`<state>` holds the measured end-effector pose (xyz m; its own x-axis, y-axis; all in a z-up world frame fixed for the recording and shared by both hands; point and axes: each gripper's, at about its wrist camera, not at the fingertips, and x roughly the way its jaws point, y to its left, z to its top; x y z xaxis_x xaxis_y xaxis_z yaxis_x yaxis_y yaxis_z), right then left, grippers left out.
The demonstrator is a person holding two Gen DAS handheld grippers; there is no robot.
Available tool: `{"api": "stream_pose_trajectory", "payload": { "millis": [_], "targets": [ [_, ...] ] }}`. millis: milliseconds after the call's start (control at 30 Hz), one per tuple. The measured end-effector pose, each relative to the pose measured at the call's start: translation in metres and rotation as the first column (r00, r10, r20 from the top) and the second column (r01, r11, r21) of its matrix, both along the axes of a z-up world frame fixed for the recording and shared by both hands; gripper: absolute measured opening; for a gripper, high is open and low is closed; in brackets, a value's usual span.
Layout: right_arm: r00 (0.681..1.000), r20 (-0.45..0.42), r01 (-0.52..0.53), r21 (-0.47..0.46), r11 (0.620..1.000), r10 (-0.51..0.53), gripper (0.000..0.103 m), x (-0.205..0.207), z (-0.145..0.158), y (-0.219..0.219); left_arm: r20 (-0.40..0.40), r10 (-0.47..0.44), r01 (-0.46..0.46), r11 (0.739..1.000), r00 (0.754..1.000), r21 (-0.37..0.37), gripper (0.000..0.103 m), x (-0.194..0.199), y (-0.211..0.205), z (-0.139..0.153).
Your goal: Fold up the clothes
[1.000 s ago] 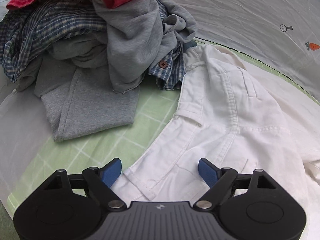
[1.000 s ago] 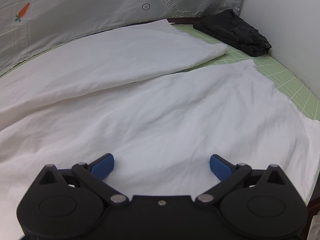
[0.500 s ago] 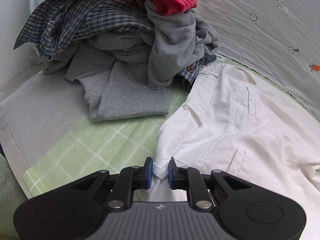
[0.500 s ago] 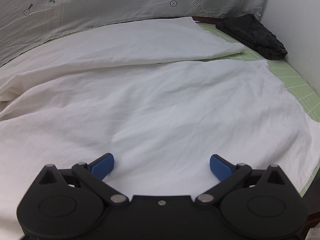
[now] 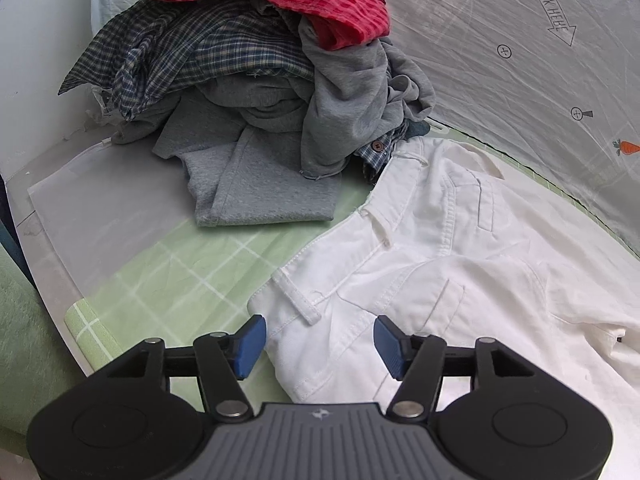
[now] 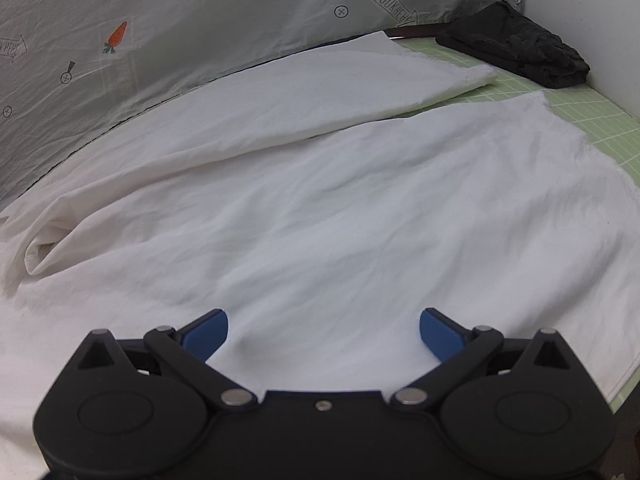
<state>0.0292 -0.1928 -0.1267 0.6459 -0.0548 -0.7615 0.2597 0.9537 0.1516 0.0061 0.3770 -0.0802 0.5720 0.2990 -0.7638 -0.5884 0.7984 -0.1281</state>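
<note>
Two grippers, both with fingers spread wide and nothing between them. The left gripper sits low over the waistband corner of the white trousers; that corner lies right between its blue pads, not pinched. The trousers are spread flat on the green checked mat, running off to the right of the fingers. Straight ahead of the left fingers and a bit to their left is the clothes pile: a grey garment at the bottom, a blue plaid shirt in the middle, a red checked one on top. The pile just touches the far end of the waistband.

The right gripper hovers over the legs of the trousers, one leg lying beyond the other with a crease between them. Far ahead and to the right of those fingers, a dark folded cloth sits on the mat near the wall. A grey sheet with carrot prints hangs behind it all.
</note>
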Motion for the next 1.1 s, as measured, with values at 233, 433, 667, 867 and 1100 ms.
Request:
{"api": "stream_pose_trajectory", "payload": {
  "millis": [233,433,667,867,1100],
  "targets": [
    [0.994,0.009,0.106,0.007,0.994,-0.106,0.103,-0.007,0.005,-0.071,0.011,0.032,-0.032,0.999,0.999,0.007,0.064,-0.006,-0.035,0.013],
    [0.988,-0.015,0.155,-0.042,0.987,-0.156,0.103,-0.013,0.005,-0.132,-0.006,-0.033,0.033,0.998,0.999,0.056,0.072,-0.003,-0.090,0.021],
    [0.967,0.001,0.255,-0.084,0.963,-0.256,0.103,-0.028,0.006,-0.210,-0.021,-0.107,0.108,0.990,0.994,0.085,0.076,0.005,-0.158,0.026],
    [0.951,0.031,0.309,-0.086,0.947,-0.307,0.103,-0.042,0.004,-0.264,-0.030,-0.135,0.137,0.988,0.990,0.076,0.077,0.010,-0.204,0.023],
    [0.946,0.037,0.325,-0.047,0.945,-0.323,0.103,-0.048,-0.001,-0.302,-0.030,-0.150,0.151,0.986,0.988,0.069,0.077,0.011,-0.247,0.022]
  ]
}}
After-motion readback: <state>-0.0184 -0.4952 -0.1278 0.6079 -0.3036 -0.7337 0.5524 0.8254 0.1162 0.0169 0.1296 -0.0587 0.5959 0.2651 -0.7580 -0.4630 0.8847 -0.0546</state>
